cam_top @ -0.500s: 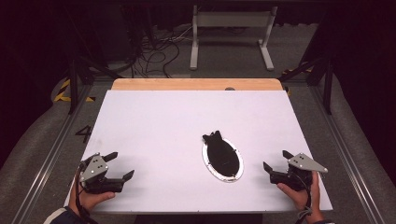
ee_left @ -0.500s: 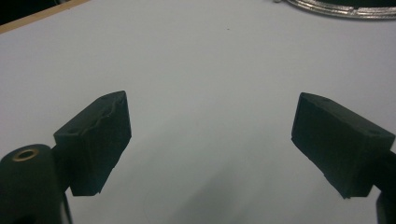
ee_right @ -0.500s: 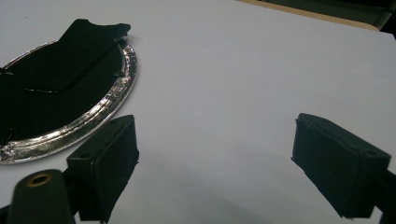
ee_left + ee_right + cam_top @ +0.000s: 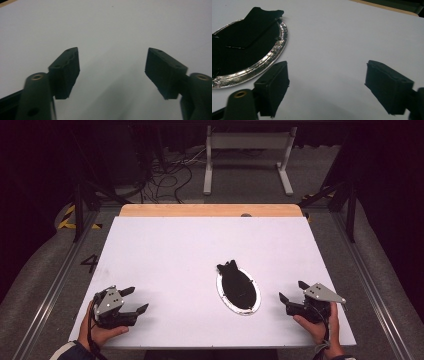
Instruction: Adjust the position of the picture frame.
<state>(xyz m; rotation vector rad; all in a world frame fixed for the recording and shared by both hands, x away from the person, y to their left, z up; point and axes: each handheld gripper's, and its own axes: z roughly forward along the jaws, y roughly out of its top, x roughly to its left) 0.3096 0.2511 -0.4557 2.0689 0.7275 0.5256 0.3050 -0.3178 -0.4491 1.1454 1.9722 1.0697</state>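
Looking down from the high view, a white bench [image 4: 200, 255] carries an oval silver tray [image 4: 238, 291] with a black object [image 4: 235, 282] lying on it, near the middle. Left of the tray and well apart from it, the left claw [image 4: 134, 300] rests by the near edge, jaws spread, holding nothing. Right of the tray, fairly near it, the right claw [image 4: 291, 291] sits likewise spread and empty.

From the left gripper view, the left claw [image 4: 112, 66] stands wide over bare white bench.

From the right gripper view, the right claw [image 4: 327, 75] gapes empty, with the tray [image 4: 274, 53] and black object [image 4: 249, 30] just beyond its left jaw.
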